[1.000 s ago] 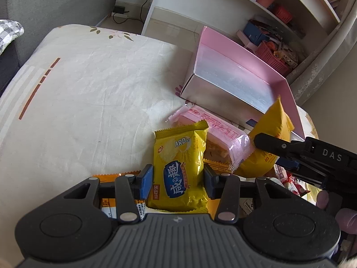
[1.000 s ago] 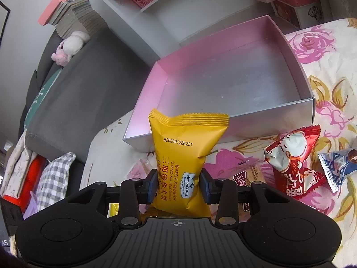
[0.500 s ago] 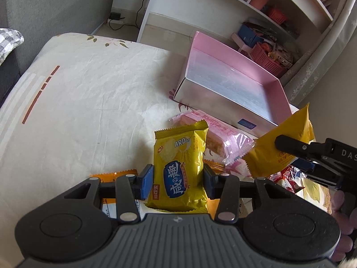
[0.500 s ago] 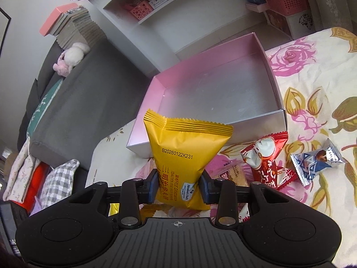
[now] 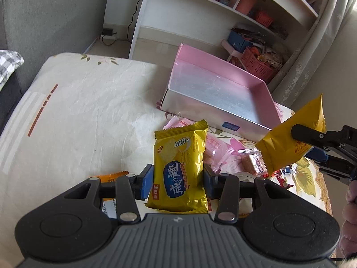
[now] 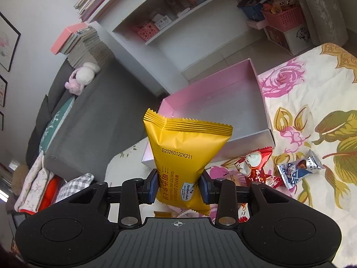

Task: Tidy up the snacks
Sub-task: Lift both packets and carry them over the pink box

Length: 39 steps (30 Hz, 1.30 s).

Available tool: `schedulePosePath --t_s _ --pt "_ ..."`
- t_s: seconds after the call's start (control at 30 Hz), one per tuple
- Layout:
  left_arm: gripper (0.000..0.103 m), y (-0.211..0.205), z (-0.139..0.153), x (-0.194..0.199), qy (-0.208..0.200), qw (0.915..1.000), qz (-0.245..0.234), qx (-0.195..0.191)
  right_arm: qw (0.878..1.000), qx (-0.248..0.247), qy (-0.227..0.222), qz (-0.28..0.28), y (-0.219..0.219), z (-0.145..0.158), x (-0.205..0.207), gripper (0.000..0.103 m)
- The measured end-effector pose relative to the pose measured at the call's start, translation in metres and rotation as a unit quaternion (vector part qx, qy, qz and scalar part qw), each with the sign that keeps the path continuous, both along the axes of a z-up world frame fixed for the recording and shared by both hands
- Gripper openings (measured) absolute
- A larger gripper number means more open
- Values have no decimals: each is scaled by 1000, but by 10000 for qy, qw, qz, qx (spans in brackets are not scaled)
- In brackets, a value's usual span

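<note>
My left gripper [image 5: 178, 179] is shut on a yellow cracker packet [image 5: 179, 167], held upright above the bed. My right gripper [image 6: 179, 184] is shut on an orange-yellow waffle sandwich packet [image 6: 184, 149], held in the air; that packet also shows in the left wrist view [image 5: 290, 143] at the right. The pink box [image 5: 223, 98] with a silver floor lies open beyond both grippers and holds nothing; it also shows in the right wrist view [image 6: 223, 107]. Loose snacks lie in front of the box: a pink packet [image 5: 214, 143], a red packet [image 6: 254, 163], a blue-white truffle packet [image 6: 299, 167].
A floral bedsheet [image 5: 78, 116] covers the bed. An orange packet [image 5: 111, 176] lies under my left gripper. A white shelf unit [image 5: 200, 11] with baskets stands behind the box. A grey sofa [image 6: 89, 120] with cushions stands at the left.
Both grippers have risen and pulled back with their packets, so the pink box looks smaller and farther. The right gripper's packet has moved right, away from the left one.
</note>
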<state>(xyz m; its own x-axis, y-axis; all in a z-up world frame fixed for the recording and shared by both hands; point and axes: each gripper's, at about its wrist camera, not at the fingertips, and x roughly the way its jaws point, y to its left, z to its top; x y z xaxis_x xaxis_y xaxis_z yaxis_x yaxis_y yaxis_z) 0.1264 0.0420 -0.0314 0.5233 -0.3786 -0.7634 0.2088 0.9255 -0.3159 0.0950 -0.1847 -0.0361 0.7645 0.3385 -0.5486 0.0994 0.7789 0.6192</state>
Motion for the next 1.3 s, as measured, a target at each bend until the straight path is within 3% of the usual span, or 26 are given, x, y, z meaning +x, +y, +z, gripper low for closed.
schedulePosePath --t_s 0.67,1.03,1.3 --pt "42 -17 34 -17 -811 9966 -59 89 9980 43 -554 -295 -22 39 -29 36" --pt "42 -54 31 36 -1252 9908 -322 393 9949 -12 -772 -652 -45 41 -6 36" --pt "42 -84 16 74 -1714 9799 -689 749 9946 36 -524 -899 -67 12 25 36"
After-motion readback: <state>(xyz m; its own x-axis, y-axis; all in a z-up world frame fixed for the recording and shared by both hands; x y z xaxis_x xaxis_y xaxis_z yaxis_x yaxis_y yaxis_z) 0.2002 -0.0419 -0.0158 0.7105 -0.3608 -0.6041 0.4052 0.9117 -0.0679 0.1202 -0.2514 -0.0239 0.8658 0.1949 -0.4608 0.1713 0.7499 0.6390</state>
